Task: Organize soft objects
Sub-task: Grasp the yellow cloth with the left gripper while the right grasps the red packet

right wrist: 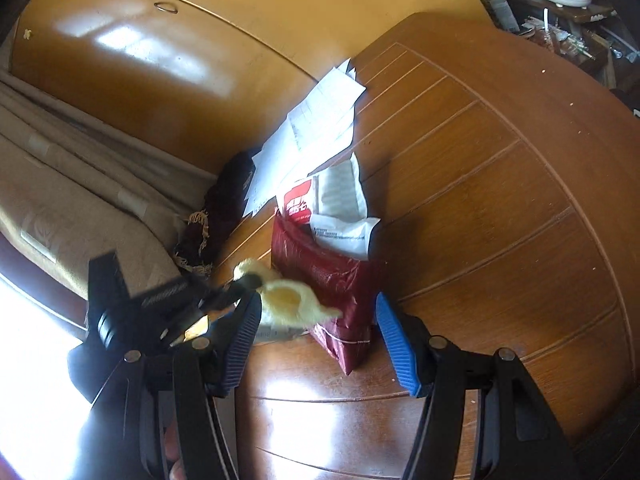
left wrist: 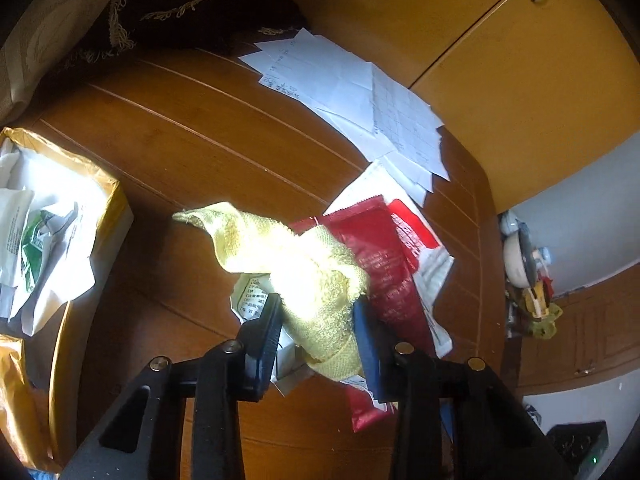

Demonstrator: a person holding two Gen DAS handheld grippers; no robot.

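Note:
A pale yellow towel [left wrist: 296, 264] hangs bunched between the pads of my left gripper [left wrist: 316, 312], which is shut on it above the wooden table [left wrist: 192, 144]. One corner of the towel trails out to the left. In the right wrist view the same towel [right wrist: 288, 300] shows held by the left gripper's black body [right wrist: 168, 304]. My right gripper [right wrist: 320, 316] is open and empty, its blue pads [right wrist: 396, 344] on either side of a dark red foil pouch [right wrist: 332, 276] lying on the table.
Red and white packets [left wrist: 396, 256] lie under the towel. Loose white papers [left wrist: 360, 100] lie at the table's far edge by a yellow cabinet [left wrist: 520, 80]. A gold bag of white wrappers [left wrist: 52, 216] stands left. A dark fringed cloth [left wrist: 192, 12] lies at the back.

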